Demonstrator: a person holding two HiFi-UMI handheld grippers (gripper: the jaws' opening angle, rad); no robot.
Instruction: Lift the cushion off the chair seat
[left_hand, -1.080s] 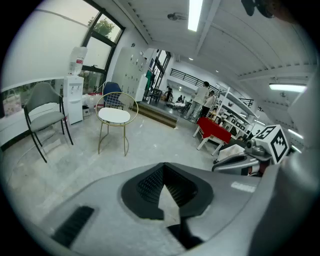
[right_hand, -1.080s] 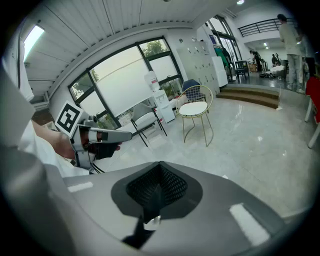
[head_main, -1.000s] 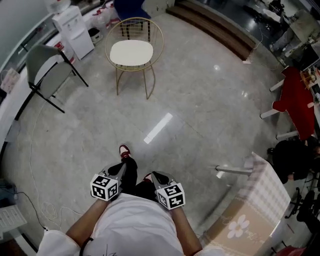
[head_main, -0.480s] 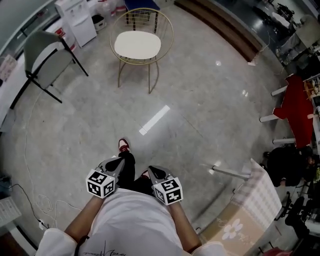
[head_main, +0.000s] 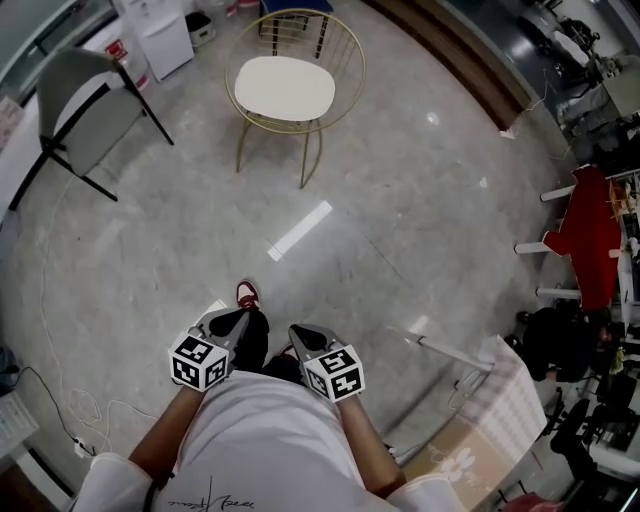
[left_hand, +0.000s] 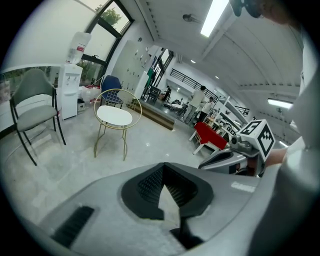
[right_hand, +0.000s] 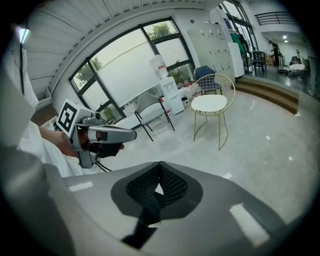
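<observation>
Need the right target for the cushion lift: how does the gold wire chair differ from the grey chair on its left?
Frame: the gold wire chair has thin gold legs and an open hoop back; the grey chair has a solid grey shell on black legs.
Load: the gold wire chair carries a white cushion; the grey chair's seat looks bare.
Shared: both stand upright on the pale floor, with nobody on either.

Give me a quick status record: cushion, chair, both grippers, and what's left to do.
cushion: white, lying flat on the seat
chair: gold wire frame, standing on the floor ahead of the person
left gripper: shut, empty, held close to the body
right gripper: shut, empty, beside the left
gap to cushion: open floor between; neither gripper near it
task status: cushion not yet lifted
</observation>
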